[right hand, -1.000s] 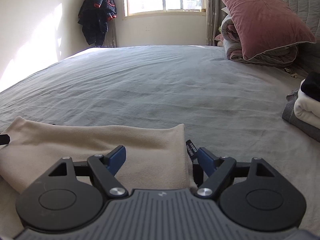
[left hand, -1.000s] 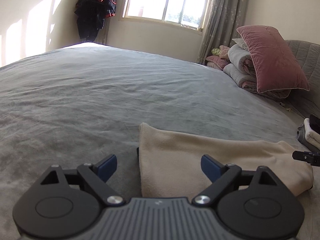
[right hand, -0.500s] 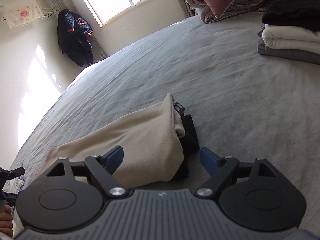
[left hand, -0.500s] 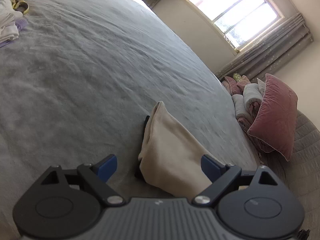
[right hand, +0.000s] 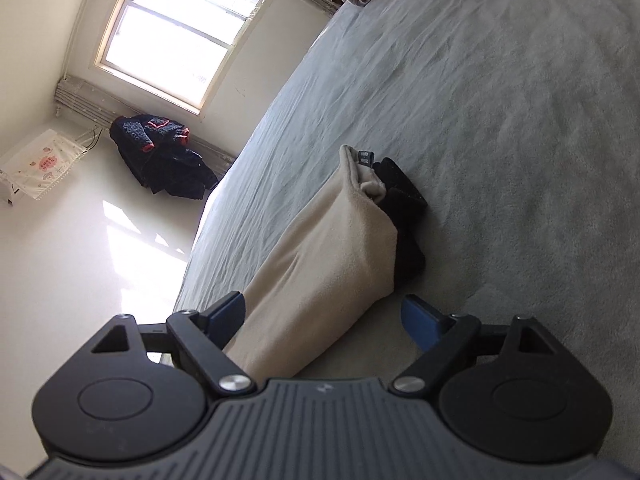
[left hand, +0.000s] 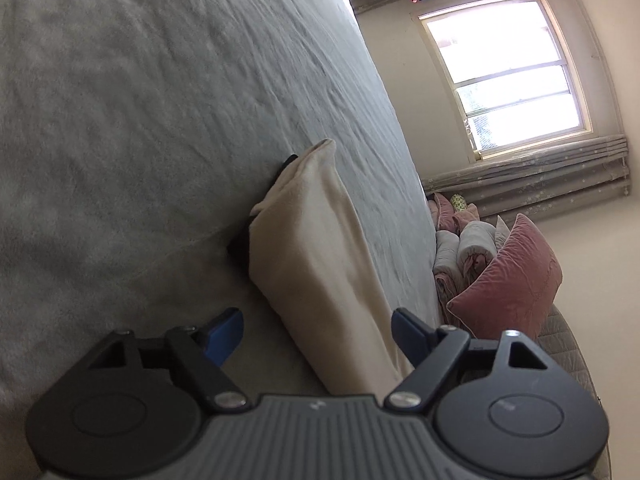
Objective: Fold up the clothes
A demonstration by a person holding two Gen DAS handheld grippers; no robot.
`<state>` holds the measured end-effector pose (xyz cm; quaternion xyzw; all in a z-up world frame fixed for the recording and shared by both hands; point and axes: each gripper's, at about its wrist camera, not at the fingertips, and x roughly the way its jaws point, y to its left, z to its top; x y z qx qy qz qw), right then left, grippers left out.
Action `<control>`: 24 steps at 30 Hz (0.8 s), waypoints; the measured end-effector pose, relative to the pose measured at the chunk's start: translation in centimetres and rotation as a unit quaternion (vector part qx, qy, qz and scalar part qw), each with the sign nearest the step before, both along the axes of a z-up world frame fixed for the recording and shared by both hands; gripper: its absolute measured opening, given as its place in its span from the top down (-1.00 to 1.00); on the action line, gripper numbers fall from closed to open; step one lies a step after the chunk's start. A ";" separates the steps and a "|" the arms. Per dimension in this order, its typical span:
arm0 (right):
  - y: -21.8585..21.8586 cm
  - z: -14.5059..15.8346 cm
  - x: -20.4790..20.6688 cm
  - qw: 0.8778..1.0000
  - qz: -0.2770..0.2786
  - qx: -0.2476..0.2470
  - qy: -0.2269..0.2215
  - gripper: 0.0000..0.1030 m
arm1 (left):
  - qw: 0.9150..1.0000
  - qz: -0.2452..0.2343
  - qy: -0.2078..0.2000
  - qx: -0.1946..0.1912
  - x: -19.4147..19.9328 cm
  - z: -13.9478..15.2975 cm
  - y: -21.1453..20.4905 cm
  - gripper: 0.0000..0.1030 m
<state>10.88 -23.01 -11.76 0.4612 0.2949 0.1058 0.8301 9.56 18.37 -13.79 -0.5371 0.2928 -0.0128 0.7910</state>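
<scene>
Folded garment on the bed, mid-surface.
The garment [left hand: 320, 264] lies on the bed [left hand: 140, 120]; pillows [left hand: 508, 276] pile at the bed's far corner.

1. Folded garment [left hand: 320, 256]: plain cream, with black fabric [right hand: 404, 216] showing at its end.
2. Bed [left hand: 140, 100]: plain grey cover.
3. Pillow [left hand: 508, 280], at 3 o'clock: dusty pink.
4. Each claw's pads [left hand: 222, 334]: blue on black arms.
5. Hanging jacket [right hand: 160, 156], at 9 o'clock: navy with red trim.

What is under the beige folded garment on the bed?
A black fabric layer sticks out beneath the beige folded garment at its end, also visible in the left wrist view. The beige cloth covers the rest, so its extent is hidden.
</scene>
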 end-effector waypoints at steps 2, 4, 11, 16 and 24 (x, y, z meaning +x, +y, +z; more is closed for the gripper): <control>0.5 0.0 0.5 1.000 -0.017 -0.009 -0.002 -0.70 | 1.000 0.028 0.004 0.008 0.5 0.0 -0.5 -0.39; 0.4 -0.1 0.8 0.999 -0.042 -0.007 -0.007 -0.70 | 0.998 0.061 0.010 0.003 1.2 -0.2 -0.6 -0.27; 0.6 -0.3 2.5 0.991 -0.132 -0.019 0.009 0.00 | 0.991 0.132 0.025 0.015 3.6 -0.7 -1.4 0.29; 0.6 -0.5 0.9 0.985 -0.169 -0.023 0.019 0.42 | 0.991 0.129 0.042 0.009 4.0 0.1 -0.8 0.58; 1.1 1.6 -3.6 0.981 -0.187 -0.043 -0.001 0.47 | 0.994 0.094 0.048 0.011 0.9 2.5 0.2 0.60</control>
